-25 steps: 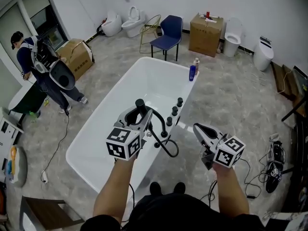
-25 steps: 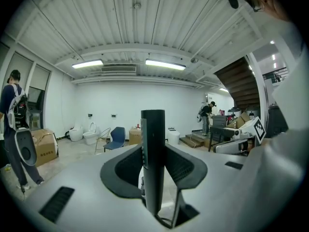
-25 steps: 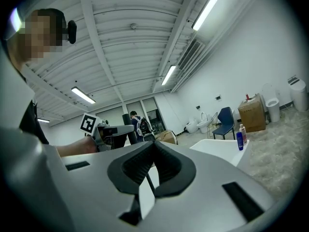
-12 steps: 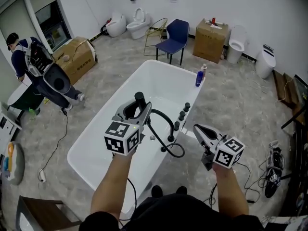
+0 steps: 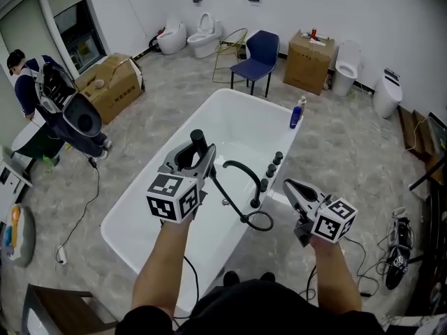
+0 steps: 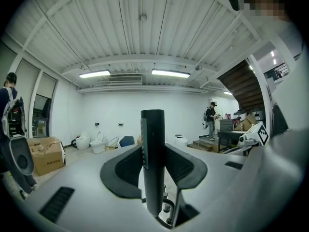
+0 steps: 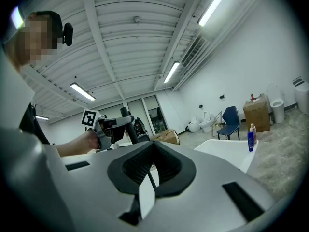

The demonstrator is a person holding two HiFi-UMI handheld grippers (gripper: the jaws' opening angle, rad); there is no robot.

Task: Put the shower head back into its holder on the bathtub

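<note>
Jaws of your left gripper (image 5: 191, 153) are clamped on the black shower head (image 6: 153, 163), one pad on each side of its stem. It stands upright between them, with its flat-topped end well above the pads. From the head view you hold it over the left half of the white bathtub (image 5: 237, 128), above the basin and apart from the rim. Its black hose (image 5: 218, 187) runs down and rightward from under the gripper to a loop at the tub's right rim.

On that rim stand a curved black spout (image 5: 244, 167) and a row of black knobs (image 5: 271, 169); you cannot tell from these views which fitting is the holder. A blue bottle (image 5: 296, 117) stands at the far end of the same rim.

Your right gripper (image 5: 287, 185) hangs just outside the right rim, near the hose loop without touching it. Its jaws are together with nothing between them.

The shower head's lower end is cut off behind the left gripper's body, and the hose's upper end is hidden there too. Far left, a person (image 5: 59, 110) carrying equipment stands on the floor, well apart from the tub.
</note>
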